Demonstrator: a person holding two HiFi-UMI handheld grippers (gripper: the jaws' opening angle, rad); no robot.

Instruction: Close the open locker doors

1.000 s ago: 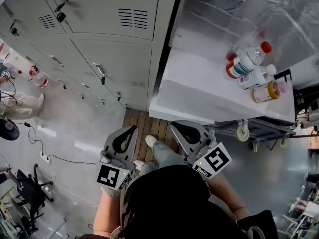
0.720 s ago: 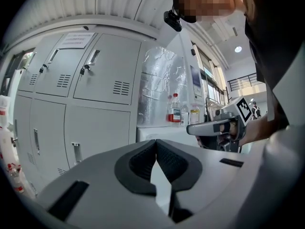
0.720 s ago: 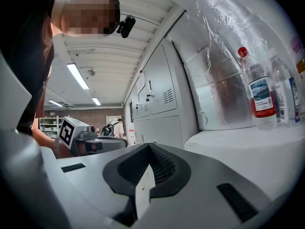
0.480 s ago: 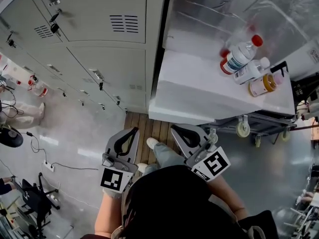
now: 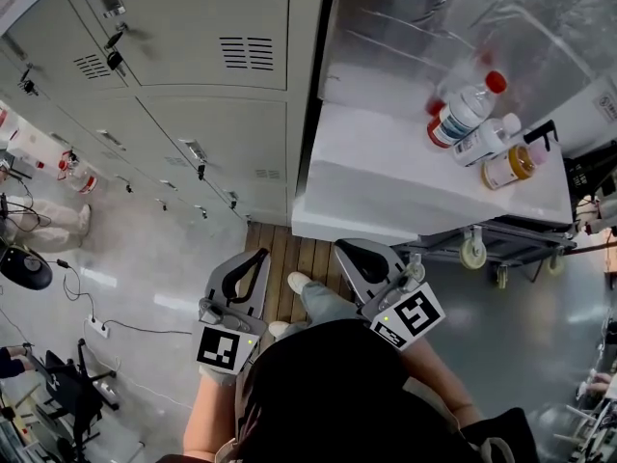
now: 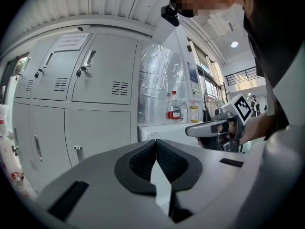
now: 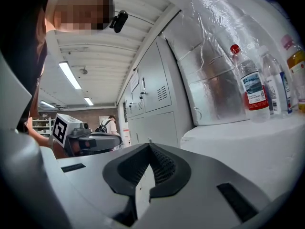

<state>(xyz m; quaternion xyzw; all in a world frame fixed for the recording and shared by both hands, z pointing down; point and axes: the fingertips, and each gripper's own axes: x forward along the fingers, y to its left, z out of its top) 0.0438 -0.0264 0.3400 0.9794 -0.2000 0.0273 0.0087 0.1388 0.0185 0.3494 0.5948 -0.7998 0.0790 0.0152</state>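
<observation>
Tools: left gripper [image 5: 258,255] and right gripper [image 5: 340,247] both pressed together, empty, held low | Target: grey locker doors [image 5: 217,138] ahead-left beside white cart [image 5: 386,186]; the near ones look shut | Method: find the ajar door and push near its latch edge until flush.

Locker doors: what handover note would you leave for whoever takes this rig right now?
Left gripper: shut, empty, touching nothing.
Right gripper: shut, empty, alongside it.
Locker doors: straight ahead and to the left; every one in view sits closed.
Done: no open door shows here.
Left: check lockers outside these views; bottles on the white table to the right are not part of the job.
</observation>
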